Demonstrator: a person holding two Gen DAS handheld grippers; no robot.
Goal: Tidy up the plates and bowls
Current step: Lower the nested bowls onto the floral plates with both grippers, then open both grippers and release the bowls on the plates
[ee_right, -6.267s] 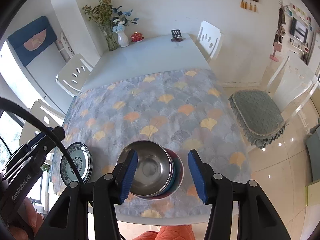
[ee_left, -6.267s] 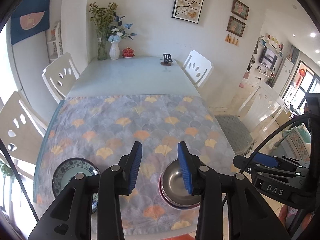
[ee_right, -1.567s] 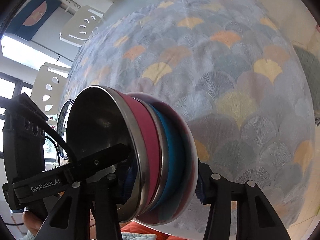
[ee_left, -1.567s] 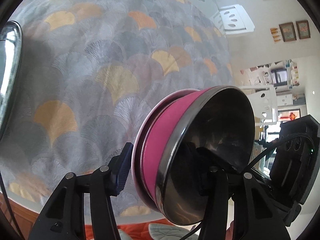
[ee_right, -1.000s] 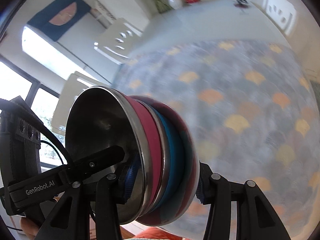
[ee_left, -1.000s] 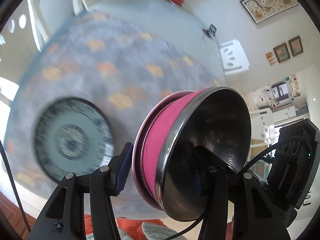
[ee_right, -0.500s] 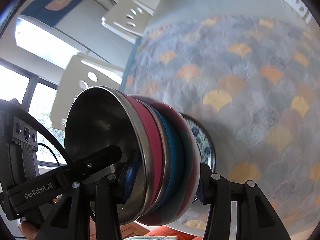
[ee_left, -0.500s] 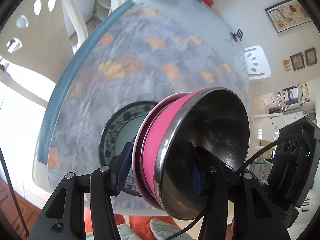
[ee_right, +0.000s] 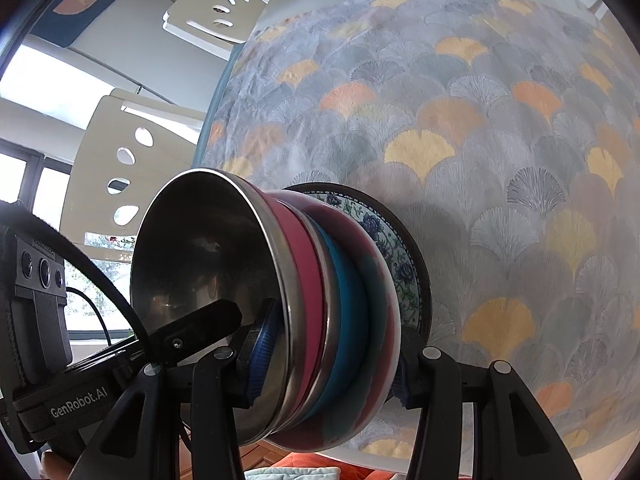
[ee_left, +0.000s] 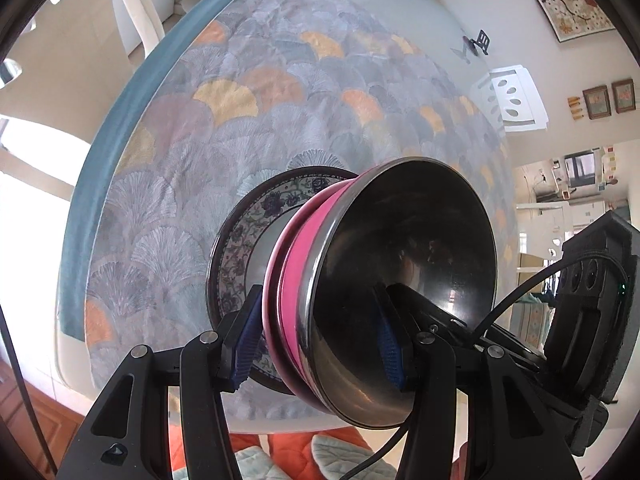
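Far left, white chair (ee_right: 132, 168) beside the bench (ee_left: 404, 12). Fan-patterned grey-orange cloth (ee_left: 248, 128) covers the bench's near part. Near left edge: blue-floral round ceramic plate (ee_left: 240, 232) on the cloth. Stack of nested steel bowls with pink and teal bands (ee_right: 304, 304) sits right over that plate; contact can't be confirmed. Left tongs (ee_left: 316, 344) clamp the stack's near-left rim, right tongs (ee_right: 328, 360) clamp its near-right rim, both narrow, one finger inside the top bowl.
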